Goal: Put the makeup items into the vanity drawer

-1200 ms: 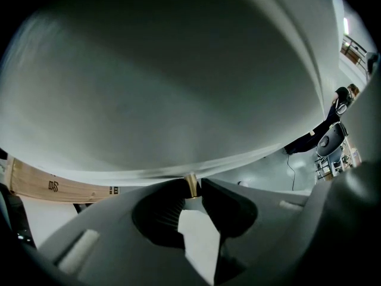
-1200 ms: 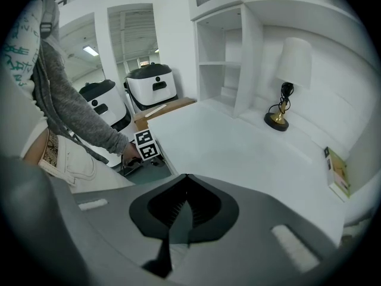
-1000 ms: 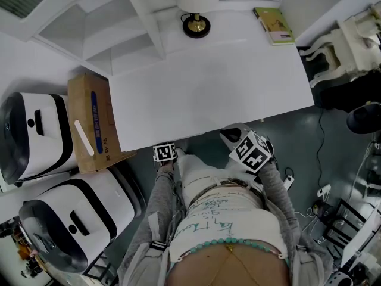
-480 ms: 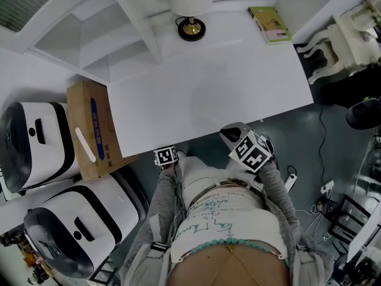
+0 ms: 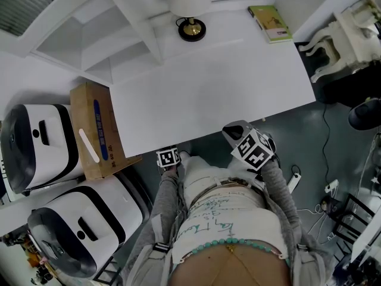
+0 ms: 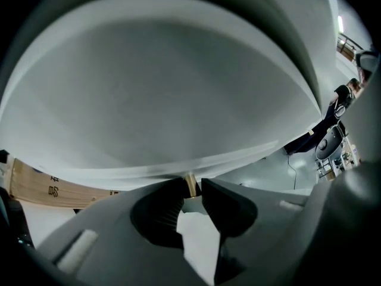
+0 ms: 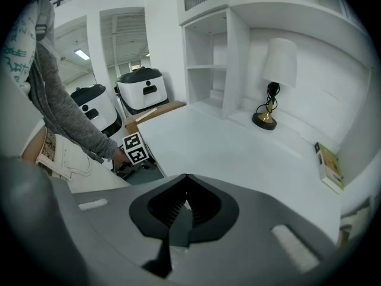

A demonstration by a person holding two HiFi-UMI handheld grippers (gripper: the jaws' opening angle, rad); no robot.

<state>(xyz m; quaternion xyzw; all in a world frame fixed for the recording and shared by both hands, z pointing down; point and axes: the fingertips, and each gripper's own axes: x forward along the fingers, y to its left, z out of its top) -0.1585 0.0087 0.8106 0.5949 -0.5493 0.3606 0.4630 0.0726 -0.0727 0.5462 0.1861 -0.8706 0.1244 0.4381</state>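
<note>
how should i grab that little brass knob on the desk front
Take the brass knob by its short stem, coming straight in from the front, one jaw on each side. It is a small peg sticking out of the white panel, so only a head-on pinch fits. The left gripper is shut on it that way.

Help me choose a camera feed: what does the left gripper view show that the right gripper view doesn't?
Left only: a brass knob gripped by the left tool, under the vanity. Right only: the lamp, book, shelves, and the shut, empty right tool. Both: the vanity and the cardboard box.
</note>
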